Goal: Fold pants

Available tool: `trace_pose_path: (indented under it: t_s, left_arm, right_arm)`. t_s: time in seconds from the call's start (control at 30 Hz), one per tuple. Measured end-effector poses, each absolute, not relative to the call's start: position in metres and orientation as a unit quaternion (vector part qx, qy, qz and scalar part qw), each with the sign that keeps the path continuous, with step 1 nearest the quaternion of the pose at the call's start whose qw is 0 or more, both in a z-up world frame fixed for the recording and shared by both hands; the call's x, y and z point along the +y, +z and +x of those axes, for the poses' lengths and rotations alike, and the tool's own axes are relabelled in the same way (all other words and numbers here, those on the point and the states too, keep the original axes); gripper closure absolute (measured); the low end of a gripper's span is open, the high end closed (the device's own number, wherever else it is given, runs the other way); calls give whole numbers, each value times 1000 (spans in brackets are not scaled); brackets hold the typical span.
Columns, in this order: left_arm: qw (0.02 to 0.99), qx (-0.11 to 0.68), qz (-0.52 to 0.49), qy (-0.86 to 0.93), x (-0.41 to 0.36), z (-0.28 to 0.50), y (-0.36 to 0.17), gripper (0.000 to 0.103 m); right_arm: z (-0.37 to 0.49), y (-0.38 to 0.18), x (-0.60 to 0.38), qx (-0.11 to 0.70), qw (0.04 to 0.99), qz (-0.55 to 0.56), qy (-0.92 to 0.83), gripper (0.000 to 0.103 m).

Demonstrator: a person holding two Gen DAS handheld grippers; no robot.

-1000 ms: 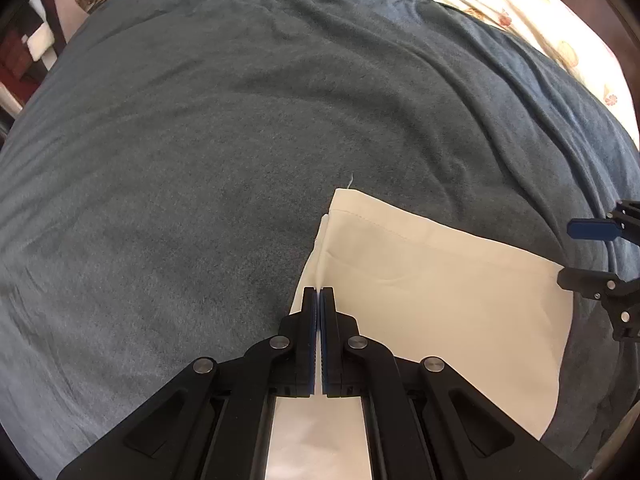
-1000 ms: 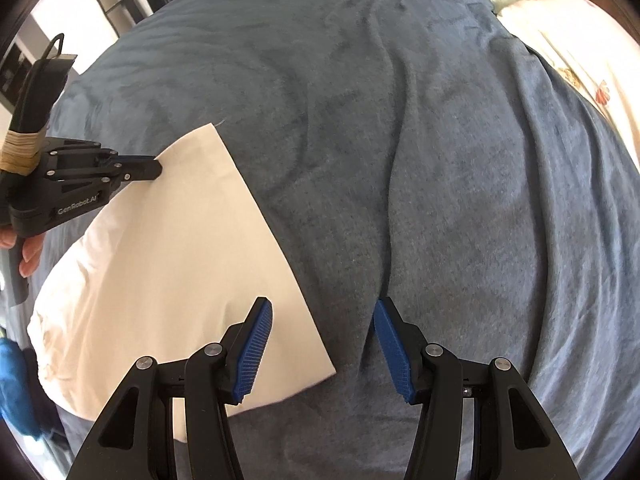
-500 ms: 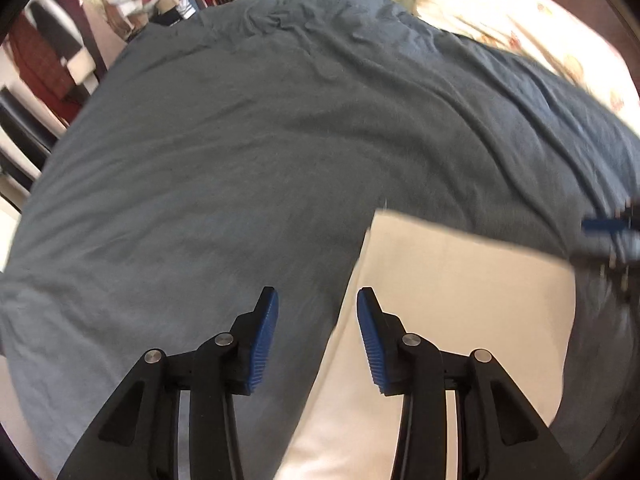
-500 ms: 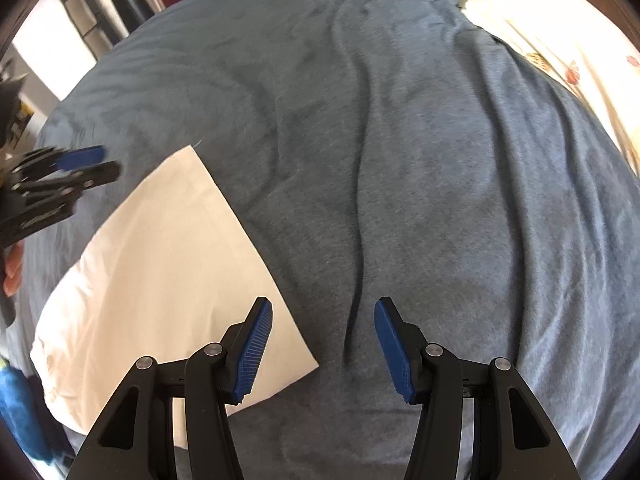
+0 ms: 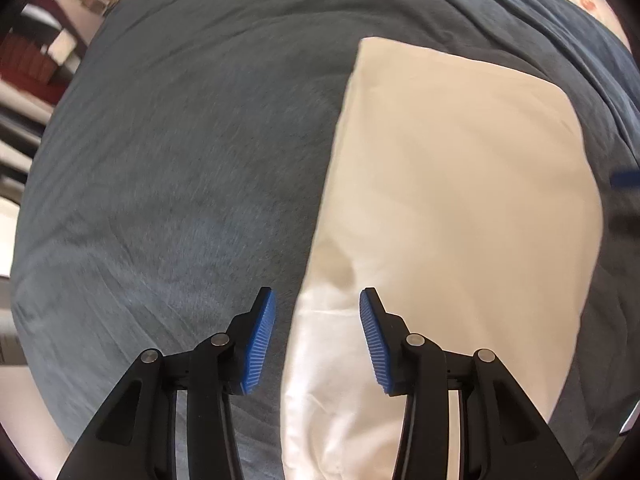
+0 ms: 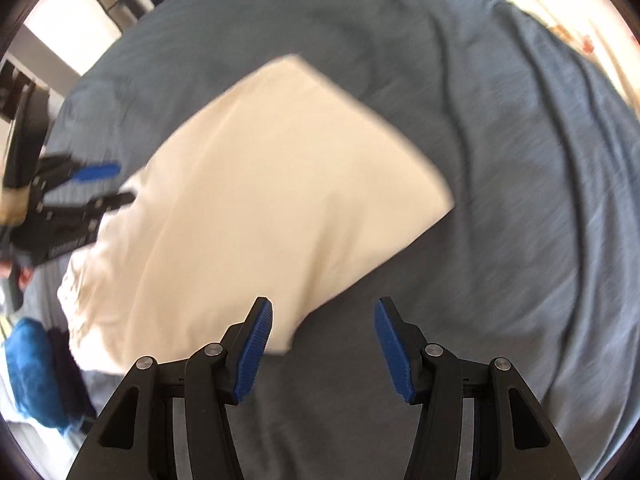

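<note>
Left gripper [image 5: 316, 334]: we hold its jaws wide apart, nothing between the blue pads [image 5: 260, 340]. They hover above the near left edge of the pants [image 5: 440, 200], and we cannot tell whether they touch the cloth. In the right wrist view we see this gripper [image 6: 116, 184] at the far left, jaws parted, just beside the pants' left edge.

Right gripper [image 6: 322, 344]: we hold its jaws wide apart too, empty. Its left pad [image 6: 254, 350] sits over the near corner of the pants [image 6: 272, 200]; the right pad is over bare blanket [image 6: 500, 220].

Pants: cream-white, folded into a flat, roughly four-sided panel lying on the blue-grey blanket [image 5: 180, 160]. The far corner is crisp; the near left end is bunched with soft wrinkles. Both views are blurred.

Other: a pale patterned pillow [image 6: 580, 28] at the far right; a blue cloth [image 6: 32, 372] at the near left, beyond the blanket's edge.
</note>
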State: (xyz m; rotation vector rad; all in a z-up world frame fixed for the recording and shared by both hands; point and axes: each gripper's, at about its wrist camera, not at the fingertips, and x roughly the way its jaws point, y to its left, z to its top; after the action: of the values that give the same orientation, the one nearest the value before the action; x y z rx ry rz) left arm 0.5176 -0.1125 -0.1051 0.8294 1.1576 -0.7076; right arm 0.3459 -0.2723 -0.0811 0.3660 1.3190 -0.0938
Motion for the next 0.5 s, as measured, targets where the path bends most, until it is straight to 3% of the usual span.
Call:
trace_pose_path:
  t_s: [0.13, 0.2, 0.23, 0.27, 0.5]
  left_arm:
    - [705, 529, 354, -314, -109, 527, -111, 60]
    - [700, 539, 352, -309, -108, 530, -116, 76]
    - [698, 543, 350, -309, -107, 531, -117, 93]
    - [698, 546, 347, -308, -106, 532, -118, 96]
    - [716, 533, 358, -274, -100, 535, -114, 96]
  right_arm:
    - [347, -87, -263, 622, 756, 200, -49, 49]
    - [348, -89, -261, 622, 755, 202, -55, 49]
    - [346, -89, -259, 622, 755, 199, -57, 49]
    - [348, -89, -259, 622, 755, 199, -58, 49]
    - [356, -93, -255, 625, 752, 197, -61, 49]
